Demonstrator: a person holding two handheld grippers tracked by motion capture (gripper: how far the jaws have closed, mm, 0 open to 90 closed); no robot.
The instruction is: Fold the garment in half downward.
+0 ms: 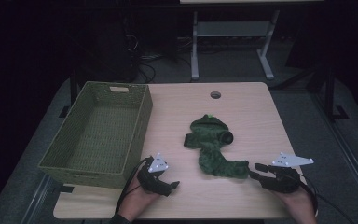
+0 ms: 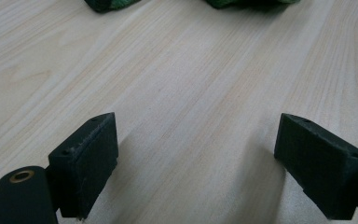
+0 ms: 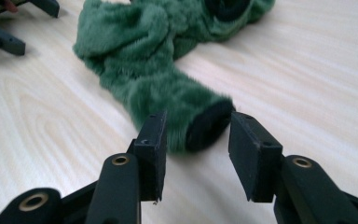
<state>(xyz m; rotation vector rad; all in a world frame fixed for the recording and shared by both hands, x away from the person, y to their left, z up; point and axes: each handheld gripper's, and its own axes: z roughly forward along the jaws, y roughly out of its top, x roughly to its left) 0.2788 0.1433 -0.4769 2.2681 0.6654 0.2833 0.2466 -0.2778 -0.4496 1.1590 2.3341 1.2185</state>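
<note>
Right tongs (image 3: 196,154) part-open around the fuzzy green fabric sleeve's (image 3: 177,107) cuff near the surface's front edge, not gripping; left tongs (image 2: 196,163) wide open, empty.

- A light wooden table (image 1: 242,107) has a round cable hole (image 1: 215,95) at twelve o'clock.
- Beyond it, a grey metal desk frame (image 1: 233,32) stands on dark floor (image 1: 307,107).
- The room is dim.
</note>
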